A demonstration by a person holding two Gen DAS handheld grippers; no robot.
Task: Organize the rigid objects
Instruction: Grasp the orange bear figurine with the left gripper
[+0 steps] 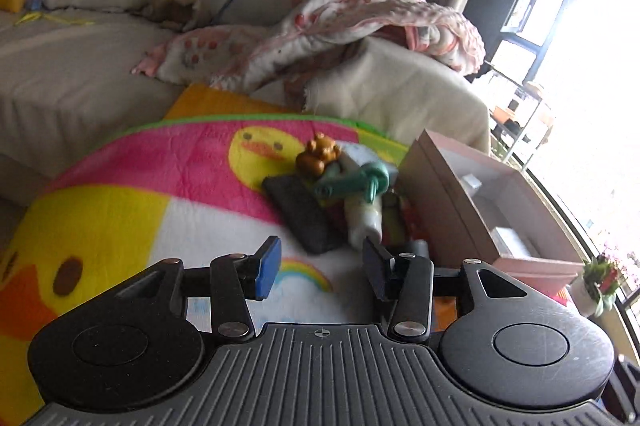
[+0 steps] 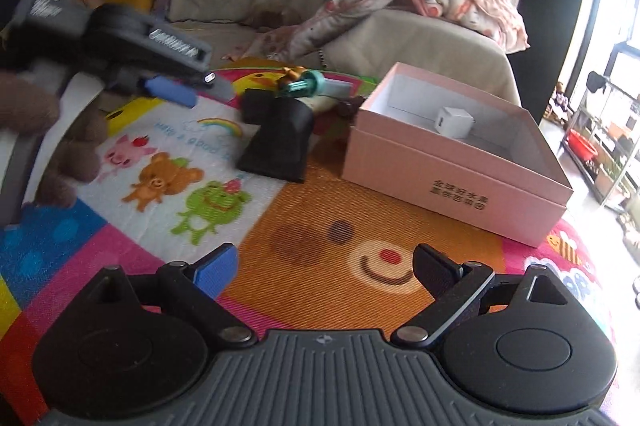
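While both grippers hover with jaws spread and empty, the left gripper (image 1: 318, 268) faces a toy pile (image 1: 340, 186) beside the pink box (image 2: 456, 154); right gripper (image 2: 326, 272) over the mat (image 2: 320, 226)

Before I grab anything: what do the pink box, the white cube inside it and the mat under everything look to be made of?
Pink box: likely matte cardboard, with crisp folded edges, thin walls and printed text.
White cube: probably hard glossy plastic, smooth with rounded corners, like a charger.
Mat: soft fabric, with a ribbed weave visible in the cartoon print.
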